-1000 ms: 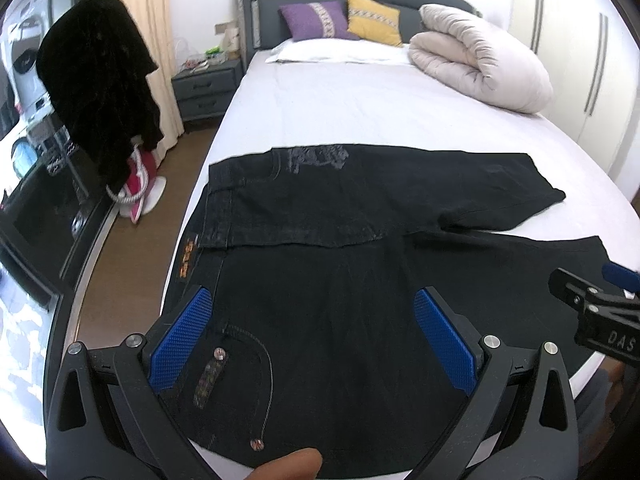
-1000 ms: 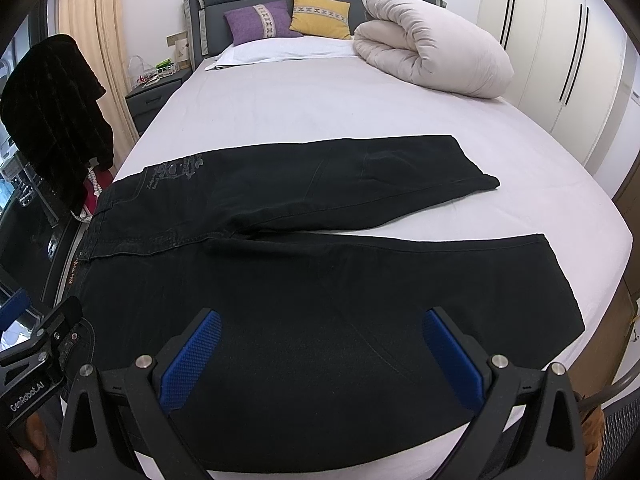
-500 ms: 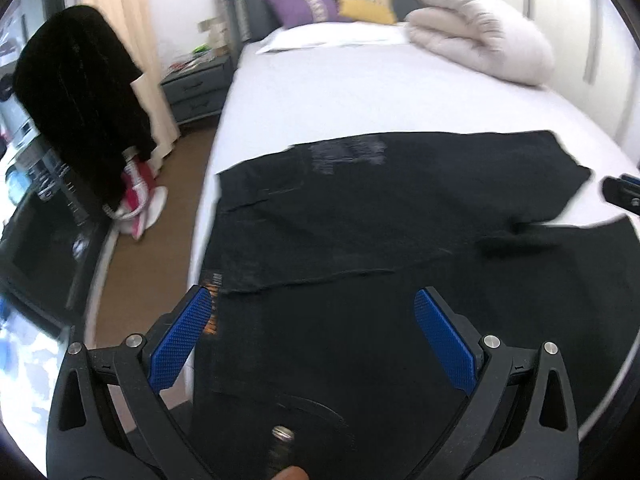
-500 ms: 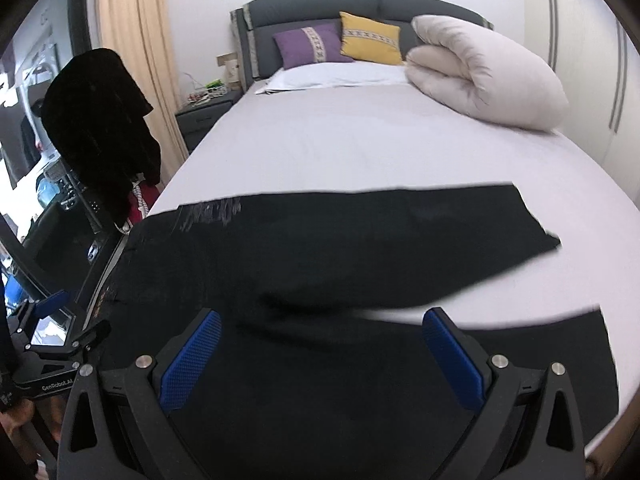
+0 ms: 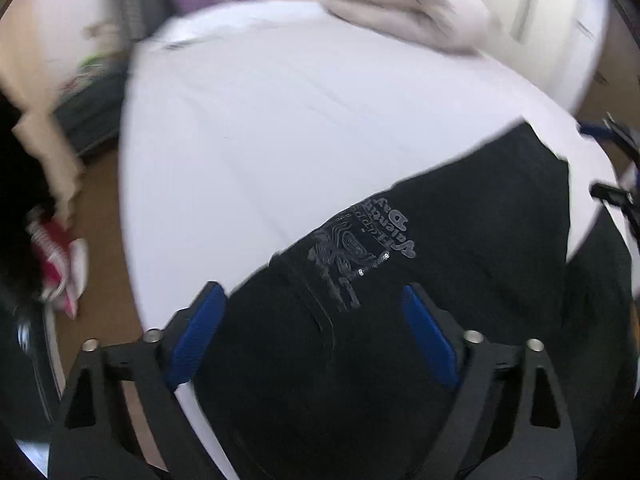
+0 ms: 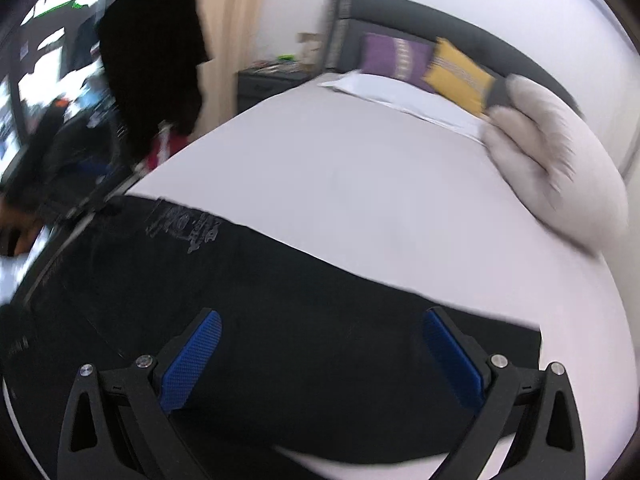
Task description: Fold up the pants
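Note:
Black pants (image 5: 440, 264) lie spread flat on the white bed (image 5: 280, 120); they also show in the right wrist view (image 6: 280, 288). A grey printed logo (image 5: 360, 240) marks the waist end, seen too in the right wrist view (image 6: 184, 228). My left gripper (image 5: 314, 328) is open and empty, just above the waist part near the logo. My right gripper (image 6: 320, 356) is open and empty over the far pant leg. The right gripper shows at the left view's right edge (image 5: 616, 196). Both views are blurred by motion.
A rolled beige duvet (image 6: 560, 160) lies at the bed's far right. Purple (image 6: 392, 60) and yellow (image 6: 460, 76) pillows lean on the grey headboard. A nightstand (image 6: 268, 80) and a hanging black garment (image 6: 152, 60) stand left of the bed, above a wooden floor (image 5: 100, 208).
Both grippers have moved forward over the pants toward the far leg and the logo. Both views tilted. The jaws stayed open and empty.

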